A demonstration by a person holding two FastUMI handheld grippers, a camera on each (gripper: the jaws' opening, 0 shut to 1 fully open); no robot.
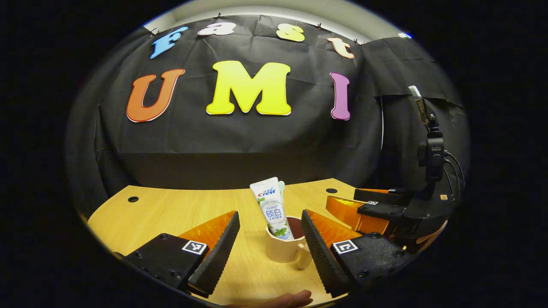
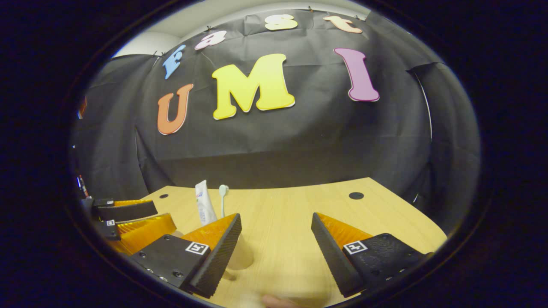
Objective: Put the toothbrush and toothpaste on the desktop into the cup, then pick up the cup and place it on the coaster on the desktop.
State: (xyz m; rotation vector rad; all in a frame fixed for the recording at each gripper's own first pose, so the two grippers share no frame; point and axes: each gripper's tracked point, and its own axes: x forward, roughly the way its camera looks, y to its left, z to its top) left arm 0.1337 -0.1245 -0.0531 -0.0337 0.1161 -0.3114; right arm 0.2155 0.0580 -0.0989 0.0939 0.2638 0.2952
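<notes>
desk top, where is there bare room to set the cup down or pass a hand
Bare wood lies left of the cup, out to the hole near the desk's far left corner. In the right gripper view, the desk is bare between the open fingers and back to the hole. It is crowded around the cup, holding toothpaste and toothbrush, where both grippers meet.

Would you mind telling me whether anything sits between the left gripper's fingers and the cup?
Nothing visible does. In the left gripper view the cup, holding the toothpaste and toothbrush, stands just ahead of the open left gripper, with bare desk around it.
</notes>
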